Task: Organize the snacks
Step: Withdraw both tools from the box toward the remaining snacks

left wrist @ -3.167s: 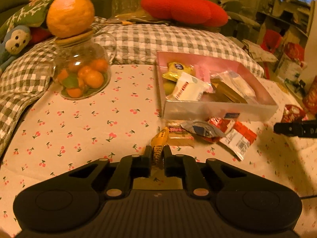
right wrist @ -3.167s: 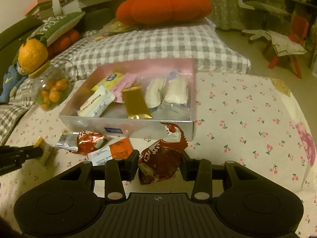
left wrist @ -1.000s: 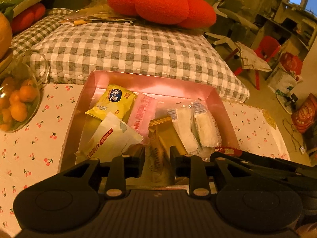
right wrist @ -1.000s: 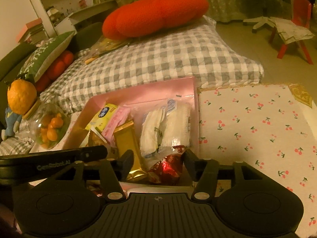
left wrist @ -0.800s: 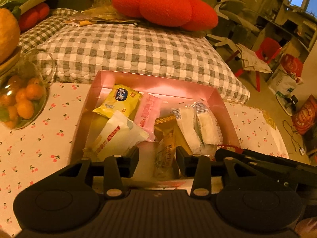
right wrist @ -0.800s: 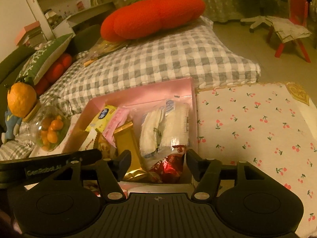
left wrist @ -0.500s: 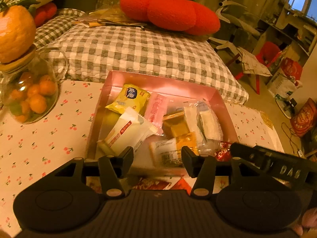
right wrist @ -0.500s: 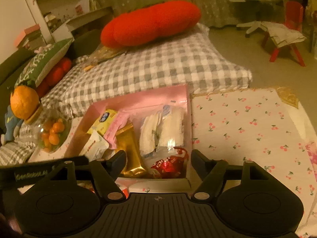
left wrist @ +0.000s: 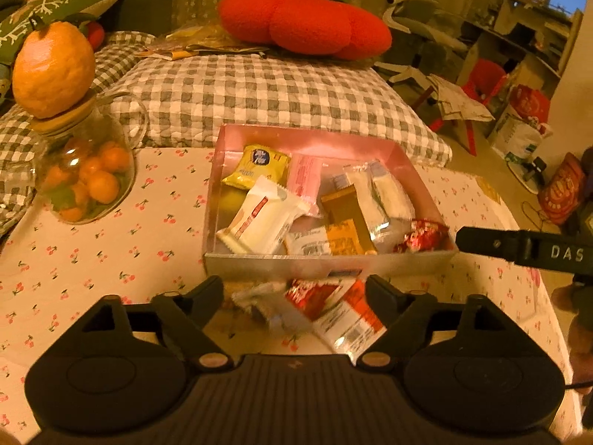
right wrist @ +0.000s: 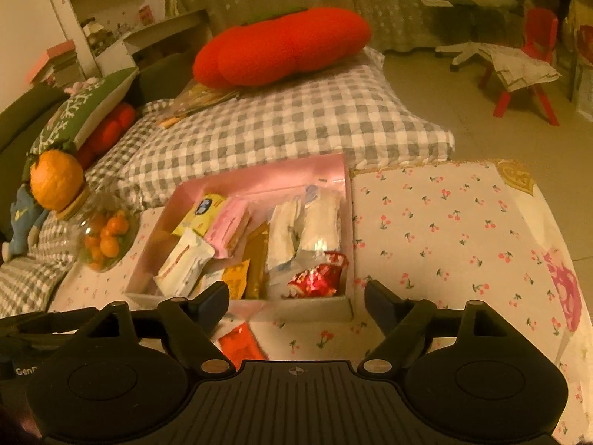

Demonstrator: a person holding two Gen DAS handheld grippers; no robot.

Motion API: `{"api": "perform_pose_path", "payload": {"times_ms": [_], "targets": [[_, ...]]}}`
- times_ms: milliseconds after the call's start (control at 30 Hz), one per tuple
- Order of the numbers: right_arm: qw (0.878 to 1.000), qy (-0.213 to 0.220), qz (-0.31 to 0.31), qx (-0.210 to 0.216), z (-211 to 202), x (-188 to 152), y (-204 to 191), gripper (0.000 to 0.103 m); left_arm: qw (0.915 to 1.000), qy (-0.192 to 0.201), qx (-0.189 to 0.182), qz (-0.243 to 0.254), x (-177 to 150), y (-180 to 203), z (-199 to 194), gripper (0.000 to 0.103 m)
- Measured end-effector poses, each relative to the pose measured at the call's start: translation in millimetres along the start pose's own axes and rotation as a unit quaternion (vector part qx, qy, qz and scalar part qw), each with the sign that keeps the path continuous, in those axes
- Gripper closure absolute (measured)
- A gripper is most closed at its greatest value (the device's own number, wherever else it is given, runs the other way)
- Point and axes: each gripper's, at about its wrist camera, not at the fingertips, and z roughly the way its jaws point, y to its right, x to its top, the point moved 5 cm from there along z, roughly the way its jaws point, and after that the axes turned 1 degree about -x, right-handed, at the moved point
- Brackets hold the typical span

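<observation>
A: Most of the job looks done. The pink box [left wrist: 307, 141] on the bench [left wrist: 111, 259] holds a good pile: yellow packet [left wrist: 257, 165] far left, white packet [left wrist: 265, 218] near left, pink packet [left wrist: 305, 178] beside it, gold bar [left wrist: 344, 207] in the middle, clear-wrapped cakes [left wrist: 381, 193] to the right, red foil snack [left wrist: 422, 235] in the near right corner.

B: And what's left?

A: A few loose wrappers [left wrist: 326, 304] on the bench, just in front of the box's near wall: a silvery one, a red one, a red-and-white one.

B: Where are they from the left gripper [left wrist: 294, 289]?

A: Right between its fingers and just beyond them. The jaws are opening, wide apart, pressing on nothing.

B: The right gripper [right wrist: 296, 296]?

A: Jaws also opening, nothing clamped. It hangs over the box's near wall, with the red foil snack just past its fingertips and an orange-red wrapper [right wrist: 239, 345] on the bench close below, toward its left finger.
</observation>
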Motion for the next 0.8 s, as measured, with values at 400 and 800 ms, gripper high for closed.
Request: {"api": "perform_pose_path", "payload": {"times_ms": [400,800], "targets": [[1.000,-0.008,-0.018,-0.013,-4,-31,-10,0.014,0.9993,-0.002,0.028,0.023,-23,-29,-12,0.003],[0.994,-0.002,-0.105,-0.027,0,-61,-26,0.014,0.9945,0.031,0.056,0.084,-44,-53,-5,0.001]]}}
